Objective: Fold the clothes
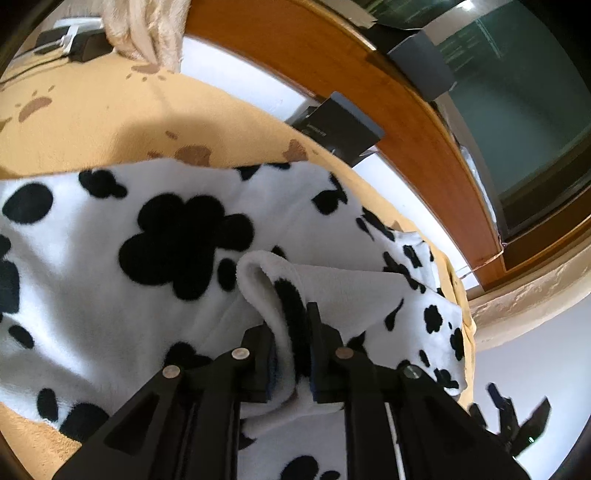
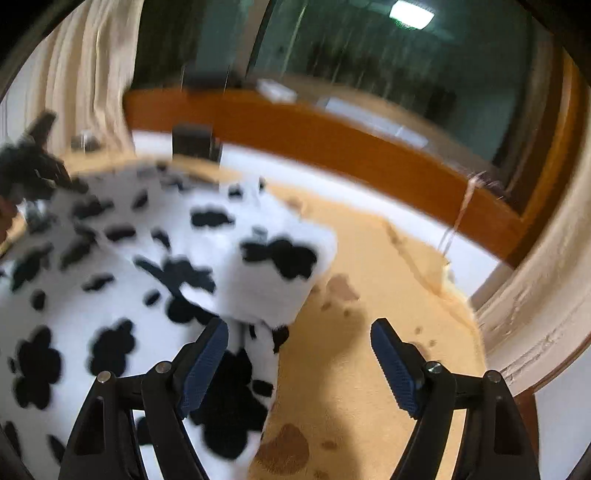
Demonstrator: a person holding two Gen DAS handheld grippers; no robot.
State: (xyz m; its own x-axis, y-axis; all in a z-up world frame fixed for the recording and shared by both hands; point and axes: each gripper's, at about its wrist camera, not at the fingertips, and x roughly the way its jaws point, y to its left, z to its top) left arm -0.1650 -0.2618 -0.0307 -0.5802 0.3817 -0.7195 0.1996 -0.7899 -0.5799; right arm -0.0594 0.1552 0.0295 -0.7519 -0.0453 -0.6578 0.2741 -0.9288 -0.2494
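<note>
A white fleece garment with black cow spots (image 1: 92, 258) lies spread on a tan blanket with brown paw prints (image 1: 92, 122). My left gripper (image 1: 290, 319) is shut on a raised fold of this garment near its right side, and the fold curls up between the pads. In the blurred right wrist view the garment (image 2: 110, 306) fills the left half, with a folded-over corner (image 2: 273, 266) ahead. My right gripper (image 2: 299, 325) is open at the garment's right edge. One of its fingers (image 2: 207, 354) is over the fleece, while the other is over the tan blanket (image 2: 369, 277). Nothing is gripped.
A wooden rail (image 1: 369, 74) runs along the far side of the bed, with a dark window (image 1: 517, 110) behind it. A dark box (image 1: 340, 129) leans by the rail. A cream curtain (image 1: 144, 29) hangs at the far left. White floor shows to the right.
</note>
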